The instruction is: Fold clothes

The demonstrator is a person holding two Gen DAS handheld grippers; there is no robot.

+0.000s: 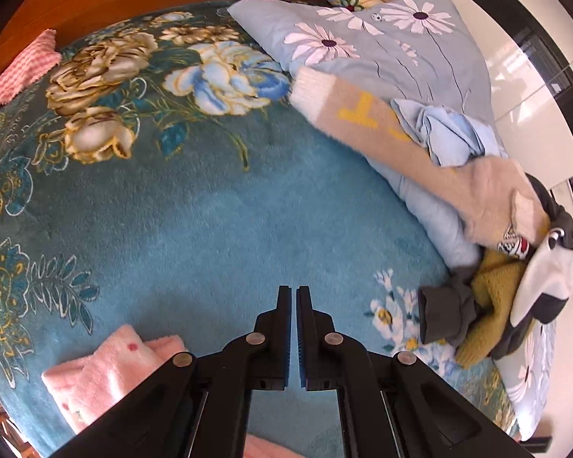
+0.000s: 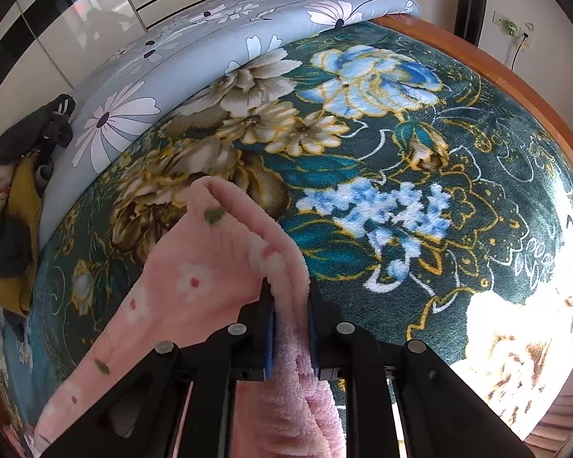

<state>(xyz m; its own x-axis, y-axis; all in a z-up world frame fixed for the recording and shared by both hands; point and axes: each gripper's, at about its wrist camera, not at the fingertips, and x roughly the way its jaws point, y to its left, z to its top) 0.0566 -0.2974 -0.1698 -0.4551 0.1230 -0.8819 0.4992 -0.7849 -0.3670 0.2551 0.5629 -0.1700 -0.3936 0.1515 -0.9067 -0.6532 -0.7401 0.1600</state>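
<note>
One yellow capital letter, a "T", stood sideways on the beige sweater lying on the bed; a second yellow mark beside it was mostly hidden. Nothing else could be read.

**Daylit, fisheye-warped, one blown-out corner**

Bright, even daylight in both views. Harsh overexposure on teal floral plush blanket at lower right of right wrist view, detail washed out. Glare on glossy white wardrobe doors. Slight motion blur on beige knitted sweater. Strong barrel distortion, black vignette at edges.
</note>
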